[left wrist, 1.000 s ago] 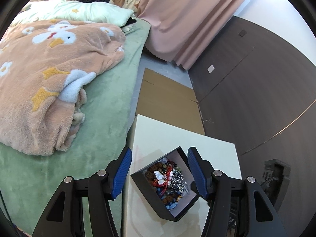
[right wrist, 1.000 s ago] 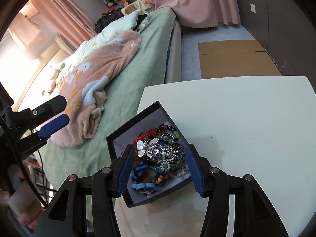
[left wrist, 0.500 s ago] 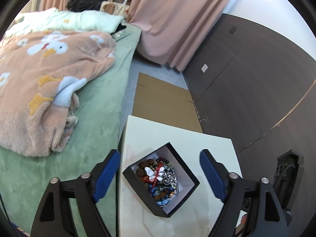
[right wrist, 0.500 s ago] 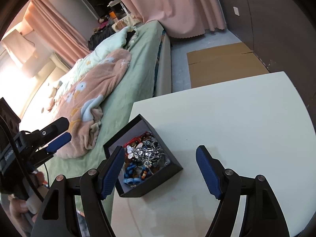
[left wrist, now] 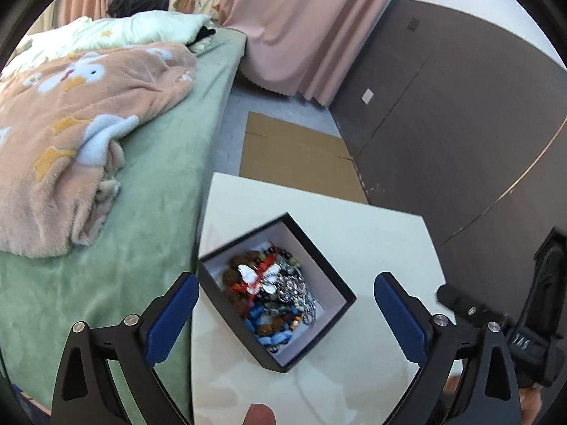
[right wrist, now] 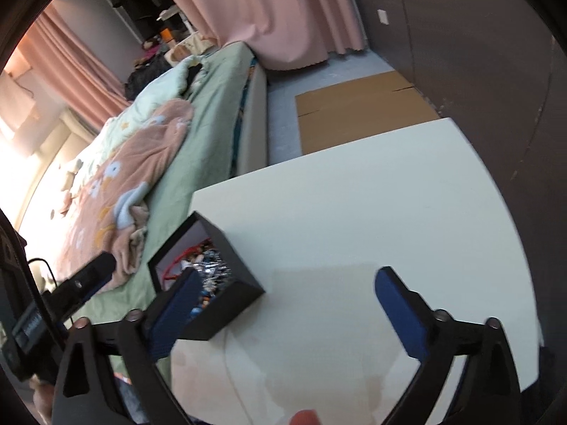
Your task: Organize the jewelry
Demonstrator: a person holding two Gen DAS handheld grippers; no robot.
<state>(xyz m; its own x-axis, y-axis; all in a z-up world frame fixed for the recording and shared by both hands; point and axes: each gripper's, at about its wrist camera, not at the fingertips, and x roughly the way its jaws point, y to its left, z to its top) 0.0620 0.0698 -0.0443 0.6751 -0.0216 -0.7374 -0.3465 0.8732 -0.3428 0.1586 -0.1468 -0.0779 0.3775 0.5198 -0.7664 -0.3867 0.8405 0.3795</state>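
A black open box [left wrist: 329,285] stands on the white table [left wrist: 372,233] near its left edge, filled with jewelry [left wrist: 273,294]: a white butterfly piece, red cord, blue and brown beads, silver chains. My left gripper [left wrist: 283,304] is open and empty, held above the box with its blue pads to either side. In the right wrist view the box [right wrist: 230,304] sits at lower left, partly behind the left finger. My right gripper [right wrist: 283,301] is open and empty, above bare table to the right of the box.
A green bed [left wrist: 159,184] with a peach blanket [left wrist: 71,113] runs along the table's left side. Flat cardboard [left wrist: 297,159] lies on the floor beyond the table. A dark wall [left wrist: 460,124] stands to the right. Pink curtains [left wrist: 301,28] hang at the back.
Both grippers have opened wide and pulled back and up from the box. The right gripper has swung right, over bare table. The box stays on the table.
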